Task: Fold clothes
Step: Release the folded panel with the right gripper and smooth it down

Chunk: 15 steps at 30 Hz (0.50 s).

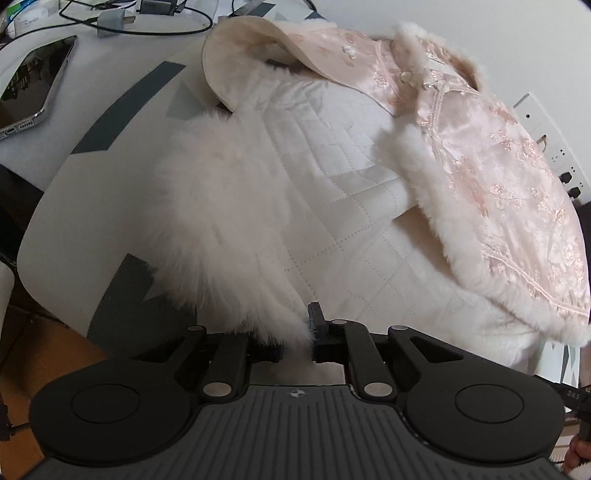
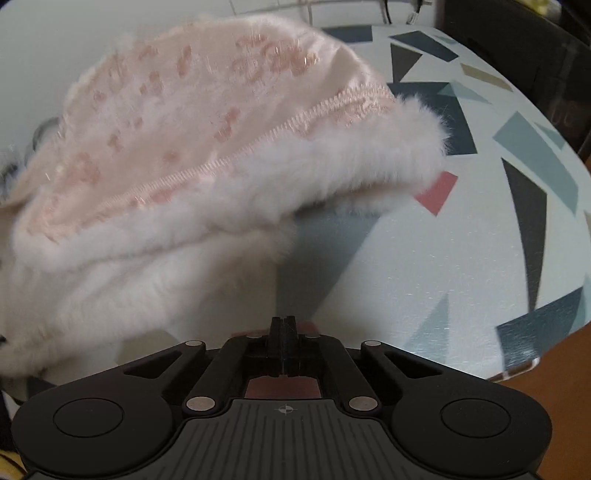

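Spread across a table [image 1: 55, 206] with a grey, teal and red shard pattern: a pale pink brocade vest [image 1: 498, 173] edged in white fur, lying open with its quilted cream lining [image 1: 332, 206] facing up. From the left wrist view, right panel turned back at 2 o'clock, satin side up, button loops visible near 1 o'clock; a second flap lifted at 12 o'clock, showing its plain underside. Thick fur trim [image 1: 207, 221] running from 9 o'clock down to 6 o'clock, straight into the left gripper [image 1: 295, 332].

Left gripper clamped on that fur trim, only a narrow gap between the fingers and fluff filling it. Hard to tell whether cloth or only hair sits in the pinch.

Right gripper [image 2: 283, 332] clenched fully, fingers pressed together with nothing between them, hovering above bare table. Vest [image 2: 184, 129] bulking from 9 to 12 o'clock in that view, blurred, its furred hem overhanging the surface toward 2 o'clock.

Judged stage: somewhere mid-fold, one side gathered, the rest loose.

Risks from here:
- Slipping out of the pinch, likely if only fur is caught; long pile offers little purchase.
- Uneven fold, since one corner alone is held and the empty gripper steadies nothing.
- Bouncing back open, thick quilting and fur resisting a crease.
- Dragging the whole vest toward the near table edge rather than folding it.
- Sweeping into the phone [image 1: 33, 85] and cables [image 1: 122, 20] at 10 to 11 o'clock, near the lifted flap.
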Each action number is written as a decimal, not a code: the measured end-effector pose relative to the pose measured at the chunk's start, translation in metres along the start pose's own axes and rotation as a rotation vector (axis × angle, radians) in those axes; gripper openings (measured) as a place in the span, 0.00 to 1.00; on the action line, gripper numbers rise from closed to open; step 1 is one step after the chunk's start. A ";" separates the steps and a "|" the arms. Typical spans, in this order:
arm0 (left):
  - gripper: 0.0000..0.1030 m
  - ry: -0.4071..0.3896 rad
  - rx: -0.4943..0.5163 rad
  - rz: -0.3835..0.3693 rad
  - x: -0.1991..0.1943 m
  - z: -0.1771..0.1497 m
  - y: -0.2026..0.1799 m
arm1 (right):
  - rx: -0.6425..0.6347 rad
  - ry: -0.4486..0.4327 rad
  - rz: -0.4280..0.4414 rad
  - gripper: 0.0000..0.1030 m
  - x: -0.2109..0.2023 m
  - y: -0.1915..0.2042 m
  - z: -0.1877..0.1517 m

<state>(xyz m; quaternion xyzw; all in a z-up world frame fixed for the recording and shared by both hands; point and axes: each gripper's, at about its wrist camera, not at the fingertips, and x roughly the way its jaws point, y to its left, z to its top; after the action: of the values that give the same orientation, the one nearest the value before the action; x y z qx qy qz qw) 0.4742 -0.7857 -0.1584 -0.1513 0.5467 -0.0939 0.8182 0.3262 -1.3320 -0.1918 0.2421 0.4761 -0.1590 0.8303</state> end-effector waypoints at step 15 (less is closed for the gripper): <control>0.13 -0.022 0.005 0.027 -0.011 -0.002 0.018 | -0.174 -0.125 -0.054 0.12 0.037 0.055 0.036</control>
<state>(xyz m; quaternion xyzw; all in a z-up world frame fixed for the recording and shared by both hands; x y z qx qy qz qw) 0.4682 -0.7653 -0.1560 -0.1429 0.5395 -0.0824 0.8257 0.3975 -1.3077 -0.1948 0.1458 0.4418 -0.1539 0.8717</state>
